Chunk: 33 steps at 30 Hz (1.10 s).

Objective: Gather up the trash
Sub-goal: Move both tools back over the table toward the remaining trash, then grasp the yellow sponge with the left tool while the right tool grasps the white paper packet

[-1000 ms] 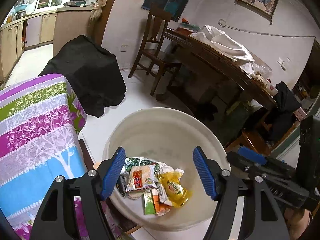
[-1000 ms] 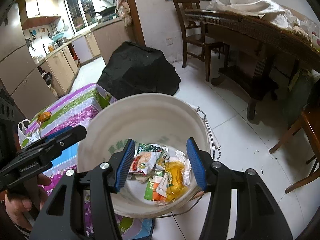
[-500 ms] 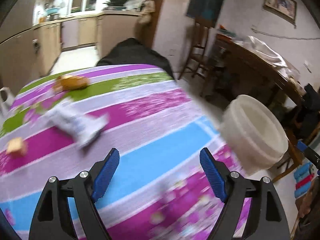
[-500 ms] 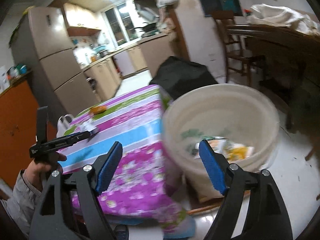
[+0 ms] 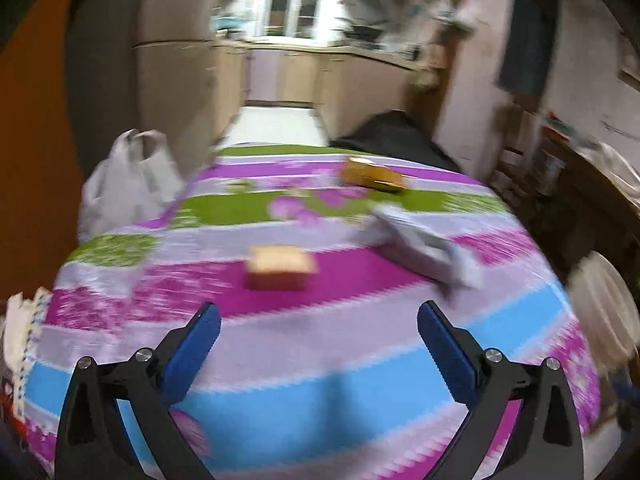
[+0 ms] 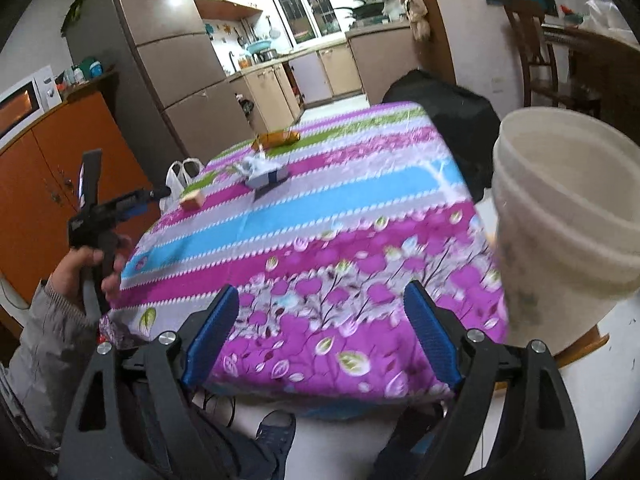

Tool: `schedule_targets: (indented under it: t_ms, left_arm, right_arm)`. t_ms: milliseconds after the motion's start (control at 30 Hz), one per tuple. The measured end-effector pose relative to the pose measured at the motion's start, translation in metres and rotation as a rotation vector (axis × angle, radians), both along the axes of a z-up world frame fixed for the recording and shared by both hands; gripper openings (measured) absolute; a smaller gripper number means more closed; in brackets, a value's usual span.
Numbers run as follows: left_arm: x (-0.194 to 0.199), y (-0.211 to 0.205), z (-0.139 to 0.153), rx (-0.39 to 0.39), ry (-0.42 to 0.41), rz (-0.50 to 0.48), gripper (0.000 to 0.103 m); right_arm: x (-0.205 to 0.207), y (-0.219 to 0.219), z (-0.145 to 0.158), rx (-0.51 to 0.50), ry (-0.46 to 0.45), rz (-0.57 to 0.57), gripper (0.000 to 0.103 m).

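Note:
Three pieces of trash lie on the striped tablecloth [image 5: 320,360]: a tan packet [image 5: 278,266], a crumpled grey-white wrapper [image 5: 424,246] and an orange wrapper [image 5: 372,178]. They also show in the right wrist view as the tan packet [image 6: 192,200], the grey wrapper [image 6: 266,174] and the orange wrapper [image 6: 278,139]. The white bucket [image 6: 568,216] stands at the table's right side. My left gripper [image 5: 318,336] is open and empty over the near table; it also shows in the right wrist view [image 6: 120,206]. My right gripper [image 6: 320,332] is open and empty at the table's near edge.
A white plastic bag [image 5: 128,184] hangs at the table's far left corner. A black covered object [image 6: 444,108] stands behind the table. An orange cabinet [image 6: 60,160] with a microwave is on the left, a wooden chair [image 6: 536,56] and dining table on the right.
Both grippers have swung left, away from the bucket's inside, to face the table. The left view now shows the trash on the cloth ahead. Both stay open.

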<state>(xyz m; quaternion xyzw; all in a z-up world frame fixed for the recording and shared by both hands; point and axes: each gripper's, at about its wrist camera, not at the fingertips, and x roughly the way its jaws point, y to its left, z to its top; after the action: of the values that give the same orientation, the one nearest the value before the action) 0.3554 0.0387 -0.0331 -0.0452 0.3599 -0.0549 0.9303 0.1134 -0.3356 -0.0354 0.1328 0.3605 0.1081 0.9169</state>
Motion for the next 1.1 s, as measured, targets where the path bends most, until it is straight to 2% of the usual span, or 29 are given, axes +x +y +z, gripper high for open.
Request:
schedule_targets:
  t_ms: [67,233,433,500,533,633,767,867,1100]
  left_arm:
    - [0.015,0.014,-0.008,0.009,0.030,0.035,0.098]
    - [0.048,0.015,-0.030,0.014,0.097,0.001,0.098]
    - [0.078,0.004,-0.045,0.035,0.094,0.016,0.097]
    - [0.085,0.005,-0.048,0.016,0.112,0.018,0.085]
    - [0.090,0.006,-0.052,0.007,0.140,0.018,0.073]
    - [0.087,0.005,-0.051,-0.003,0.135,-0.003,0.054]
    - [0.072,0.001,-0.049,0.014,0.095,-0.024,0.051]
    - [0.058,0.003,-0.043,-0.014,0.066,-0.039,0.051]
    - [0.049,0.005,-0.050,-0.044,0.083,-0.058,0.050]
  right_arm:
    - [-0.001,0.006,-0.005,0.002,0.012,0.007,0.081]
    - [0.003,0.018,-0.013,-0.003,0.034,0.012,0.081]
    - [0.007,0.020,-0.007,-0.029,0.033,0.019,0.081]
    - [0.013,0.023,-0.002,-0.048,0.030,0.034,0.081]
    - [0.017,0.024,0.000,-0.054,0.027,0.042,0.081]
    - [0.034,0.032,0.011,-0.090,0.017,0.081,0.081]
    - [0.074,0.056,0.028,-0.169,-0.012,0.168,0.081]
    - [0.116,0.074,0.036,-0.208,-0.018,0.237,0.079]
    - [0.242,0.131,0.020,-0.299,0.088,0.376,0.072]
